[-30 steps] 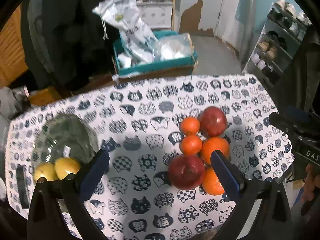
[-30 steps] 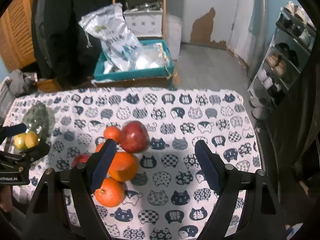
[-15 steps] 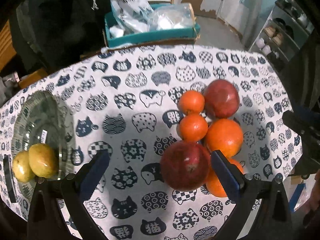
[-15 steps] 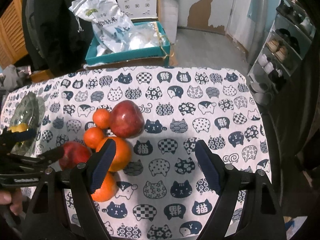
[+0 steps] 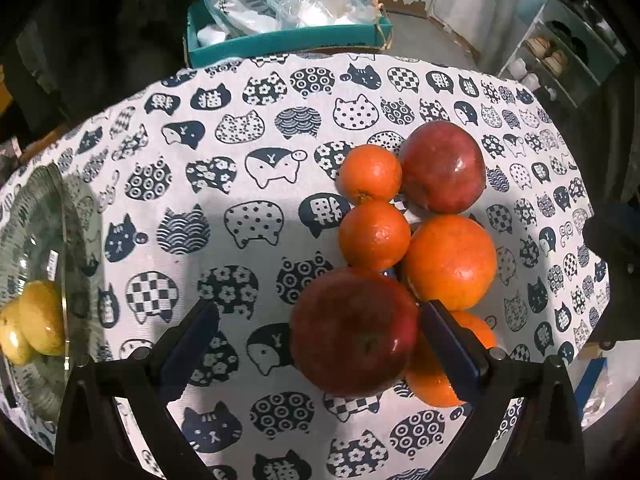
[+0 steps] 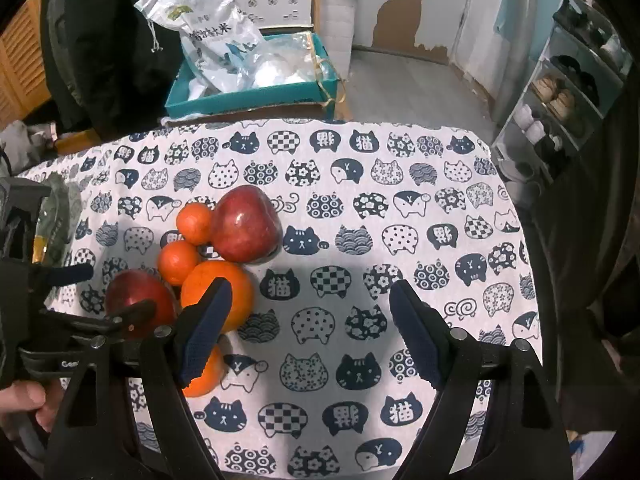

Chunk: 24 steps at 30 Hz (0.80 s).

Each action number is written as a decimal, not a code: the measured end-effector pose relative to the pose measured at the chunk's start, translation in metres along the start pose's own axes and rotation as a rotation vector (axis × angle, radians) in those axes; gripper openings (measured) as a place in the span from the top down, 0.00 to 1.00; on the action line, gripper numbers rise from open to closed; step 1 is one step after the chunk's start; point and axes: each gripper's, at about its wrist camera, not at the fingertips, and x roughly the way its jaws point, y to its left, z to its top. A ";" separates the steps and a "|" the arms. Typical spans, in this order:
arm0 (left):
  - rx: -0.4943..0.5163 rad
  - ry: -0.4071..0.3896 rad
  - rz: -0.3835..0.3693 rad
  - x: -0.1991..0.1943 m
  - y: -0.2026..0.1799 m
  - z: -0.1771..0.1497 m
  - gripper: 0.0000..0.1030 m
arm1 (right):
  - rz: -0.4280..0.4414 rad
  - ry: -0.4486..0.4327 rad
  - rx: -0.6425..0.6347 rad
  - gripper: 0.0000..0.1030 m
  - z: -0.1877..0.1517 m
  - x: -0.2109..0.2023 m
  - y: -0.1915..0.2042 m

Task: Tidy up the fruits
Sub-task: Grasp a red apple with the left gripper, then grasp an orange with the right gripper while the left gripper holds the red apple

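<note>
Two red apples, two small tangerines and two oranges cluster on the cat-print tablecloth [image 5: 248,184]. My left gripper [image 5: 320,336] is open and low around the near apple [image 5: 354,332]. Its right finger sits close beside that apple, between it and a half-hidden orange [image 5: 436,380]; the left finger stands well apart. Behind lie a big orange [image 5: 450,262], the tangerines [image 5: 374,236] and the far apple [image 5: 442,168]. My right gripper [image 6: 312,328] hangs open over bare cloth, right of the big orange [image 6: 218,292]. A glass bowl [image 5: 44,224] at the left holds two yellow fruits [image 5: 40,320].
A teal box [image 6: 248,96] with plastic bags stands just past the table's far edge. A shoe rack [image 6: 560,92] is at the right, dark coats at the back left. A hand [image 6: 24,400] holds the left gripper's handle.
My left gripper has sunk and tipped down toward the near apple, which now lies between its fingers. The right gripper has dropped a little; its opening is unchanged.
</note>
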 end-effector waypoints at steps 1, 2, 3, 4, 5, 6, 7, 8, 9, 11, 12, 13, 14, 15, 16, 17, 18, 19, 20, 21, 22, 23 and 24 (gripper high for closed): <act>-0.003 0.006 -0.007 0.002 0.000 0.000 0.02 | 0.000 0.001 -0.001 0.21 -0.001 0.000 0.000; -0.004 0.009 -0.017 0.004 0.000 0.000 0.03 | -0.003 0.002 -0.003 0.21 -0.001 0.000 0.001; -0.006 0.015 -0.032 0.006 0.000 0.000 0.06 | -0.003 0.002 -0.003 0.21 -0.001 0.001 0.001; -0.012 0.020 -0.045 0.008 -0.001 0.000 0.09 | -0.001 0.002 -0.001 0.21 -0.001 0.001 0.001; -0.014 0.023 -0.056 0.009 -0.002 0.000 0.11 | -0.002 0.003 -0.001 0.21 -0.001 0.001 0.001; -0.015 0.030 -0.071 0.011 -0.002 0.000 0.15 | -0.003 0.004 -0.001 0.21 -0.002 0.002 0.001; -0.012 0.040 -0.087 0.014 -0.003 -0.001 0.20 | -0.003 0.005 -0.001 0.21 -0.002 0.002 0.000; -0.006 0.049 -0.100 0.017 -0.004 -0.002 0.23 | -0.005 0.007 -0.001 0.21 -0.003 0.003 0.000; 0.003 0.068 -0.111 0.021 -0.006 -0.004 0.26 | -0.006 0.008 -0.002 0.21 -0.003 0.003 0.001; -0.010 0.057 -0.119 0.019 -0.004 -0.006 0.26 | -0.007 0.011 -0.004 0.21 -0.003 0.004 0.002; -0.013 0.060 -0.122 0.019 -0.004 -0.006 0.26 | -0.007 0.013 -0.007 0.21 -0.004 0.005 0.003; -0.012 0.062 -0.119 0.019 -0.004 -0.006 0.26 | -0.007 0.015 -0.009 0.21 -0.004 0.005 0.004; -0.009 0.060 -0.114 0.018 -0.003 -0.006 0.26 | -0.006 0.017 -0.012 0.21 -0.005 0.006 0.005; -0.003 0.050 -0.092 0.016 -0.003 -0.007 0.26 | -0.004 0.019 -0.015 0.21 -0.006 0.006 0.007; 0.000 0.043 -0.073 0.014 0.000 -0.009 0.26 | -0.002 0.021 -0.016 0.21 -0.006 0.006 0.008; 0.001 0.038 -0.063 0.012 0.002 -0.009 0.26 | 0.002 0.024 -0.018 0.21 -0.007 0.007 0.009; 0.000 0.032 -0.053 0.008 0.006 -0.011 0.26 | 0.009 0.028 -0.016 0.21 -0.009 0.007 0.011; -0.007 0.028 -0.048 0.005 0.011 -0.012 0.26 | 0.018 0.033 -0.014 0.21 -0.010 0.007 0.013; -0.013 0.023 -0.043 0.002 0.016 -0.013 0.26 | 0.030 0.038 -0.013 0.21 -0.011 0.007 0.015; -0.015 0.020 -0.037 0.000 0.019 -0.014 0.26 | 0.042 0.042 -0.013 0.21 -0.012 0.007 0.018; -0.016 0.014 -0.025 -0.004 0.025 -0.016 0.26 | 0.052 0.047 -0.015 0.21 -0.012 0.007 0.021; -0.018 0.011 -0.018 -0.006 0.029 -0.018 0.26 | 0.061 0.052 -0.019 0.21 -0.014 0.007 0.025; -0.023 0.007 -0.007 -0.010 0.035 -0.021 0.26 | 0.071 0.056 -0.022 0.21 -0.015 0.008 0.030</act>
